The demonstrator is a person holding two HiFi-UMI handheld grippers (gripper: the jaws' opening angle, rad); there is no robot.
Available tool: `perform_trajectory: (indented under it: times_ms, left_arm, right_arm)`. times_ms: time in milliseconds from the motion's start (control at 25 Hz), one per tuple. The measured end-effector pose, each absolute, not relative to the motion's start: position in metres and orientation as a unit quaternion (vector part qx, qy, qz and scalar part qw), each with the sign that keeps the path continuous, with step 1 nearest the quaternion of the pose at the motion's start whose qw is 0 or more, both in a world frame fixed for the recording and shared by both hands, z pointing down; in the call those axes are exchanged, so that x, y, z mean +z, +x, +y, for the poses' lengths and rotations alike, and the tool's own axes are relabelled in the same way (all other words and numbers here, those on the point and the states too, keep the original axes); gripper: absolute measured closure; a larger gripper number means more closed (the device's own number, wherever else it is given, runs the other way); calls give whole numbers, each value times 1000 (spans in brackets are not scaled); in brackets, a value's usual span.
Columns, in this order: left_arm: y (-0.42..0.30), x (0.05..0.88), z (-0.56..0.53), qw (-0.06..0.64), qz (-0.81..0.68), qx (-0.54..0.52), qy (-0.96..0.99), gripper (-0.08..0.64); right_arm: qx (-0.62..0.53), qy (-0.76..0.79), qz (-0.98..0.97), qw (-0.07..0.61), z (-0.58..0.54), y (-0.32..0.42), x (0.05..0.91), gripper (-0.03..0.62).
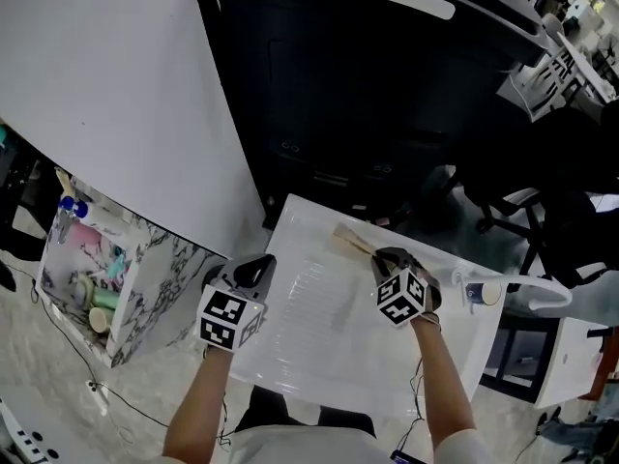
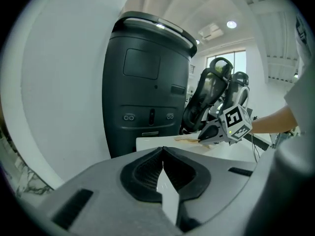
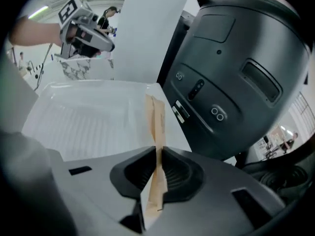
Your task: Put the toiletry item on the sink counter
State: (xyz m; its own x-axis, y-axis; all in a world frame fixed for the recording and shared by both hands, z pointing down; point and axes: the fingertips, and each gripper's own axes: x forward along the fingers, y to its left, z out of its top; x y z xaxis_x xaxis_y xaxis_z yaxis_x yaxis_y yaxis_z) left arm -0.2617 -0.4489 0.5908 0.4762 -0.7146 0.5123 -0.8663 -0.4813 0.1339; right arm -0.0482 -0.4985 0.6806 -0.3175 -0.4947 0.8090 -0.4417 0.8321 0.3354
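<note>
The black machine fills the top of the head view, its upper part cut off by the frame. In the left gripper view only its front with the small round buttons shows. A white panel stands to its left and hides whatever lies behind it. The white table sits below the machine, and its near edge is covered by the person's body.

Left of the table stands a marbled box, open on top. The bottles and tubes inside are too small to tell apart.

Both forearms reach up from the bottom edge over the table, the left one near the table's left corner and the right one further in. They are well apart and both point toward the machine.

The left gripper hovers at the table's left edge. Its jaws are pressed together with nothing between them. The right gripper is over the far part of the table, and its jaws are clamped on a flat tan packet.

The packet stands on edge and sticks out forward toward the machine. Its contents are hidden by the paper. Whether its lower edge touches the table cannot be told.
</note>
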Motion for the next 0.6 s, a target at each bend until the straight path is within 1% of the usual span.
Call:
perform_trajectory:
  times_ms: [80, 280, 600]
  left_arm:
    - [-263, 598, -451, 197, -465, 202, 839, 551]
    - [-268, 609, -450, 205, -453, 209, 842, 551]
    - [-276, 614, -445, 220, -440, 204, 846, 551]
  right_arm:
    - [-40, 278, -803, 526, -505, -51, 690, 557]
    - [-52, 266, -797, 539, -513, -58, 702, 551]
    - [-55, 287, -796, 530, -518, -64, 698, 532]
